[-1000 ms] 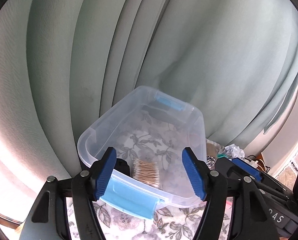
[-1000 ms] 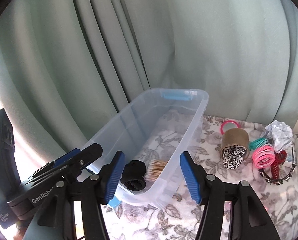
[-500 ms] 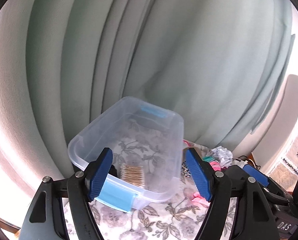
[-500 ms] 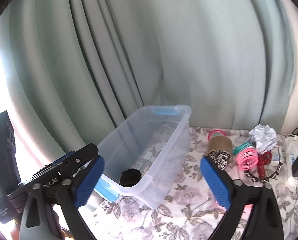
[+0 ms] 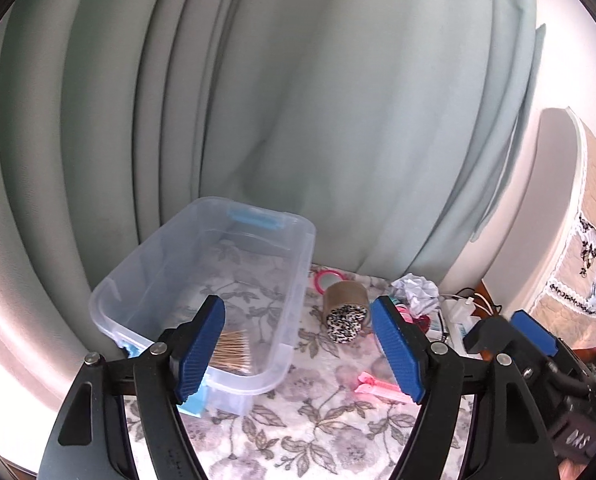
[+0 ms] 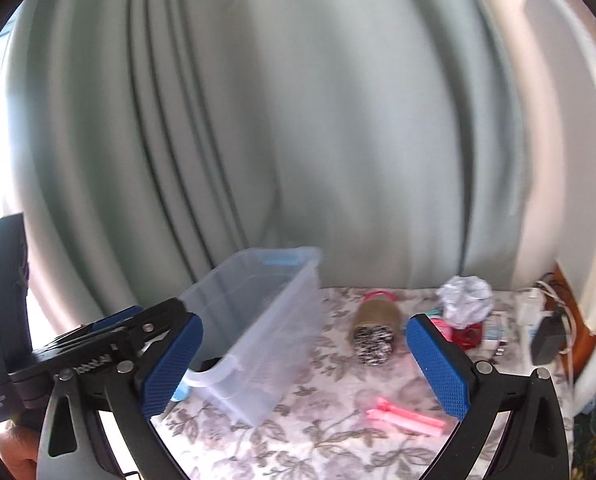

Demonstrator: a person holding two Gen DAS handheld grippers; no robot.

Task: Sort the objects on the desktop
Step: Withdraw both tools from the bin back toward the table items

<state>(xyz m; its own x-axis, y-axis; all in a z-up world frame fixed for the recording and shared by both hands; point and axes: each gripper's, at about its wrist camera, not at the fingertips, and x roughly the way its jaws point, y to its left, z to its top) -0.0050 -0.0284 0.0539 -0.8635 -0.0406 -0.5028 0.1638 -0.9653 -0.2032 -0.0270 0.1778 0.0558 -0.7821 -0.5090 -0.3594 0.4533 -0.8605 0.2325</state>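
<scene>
On the floral cloth (image 6: 338, 444): your work surface; it carries every item listed below, largest first.
Curtain (image 5: 298, 120): backdrop only; keep both tools clear of its folds.
Clear bin (image 5: 298, 280): the sorting target, at the left of the cloth. It holds a bundle of wooden sticks (image 5: 233, 350) at its near end; a dark item beside them is mostly hidden.
Cardboard roll (image 6: 378, 314): lies on its side just right of the bin, a patterned scrunchie (image 6: 374, 340) at its mouth.
Crumpled paper (image 6: 464, 294): sits behind the roll, near the chargers at the right edge.
Pink clip (image 6: 402, 416): lies flat on the cloth, nearest to your right tool and apart from the other loose items.
Step in hand (judged): reach for the next loose item, probably the pink clip. Lower the right tool straight over it, straddle its narrow width, and close low so the pads catch the body, not the cloth.
Left gripper (image 5: 298, 348): jaws spread wide, holding nothing, touching nothing, hovering over the bin's near right corner.
Right gripper (image 6: 304, 364): jaws spread very wide, empty, hanging above the cloth between bin and clip.
</scene>
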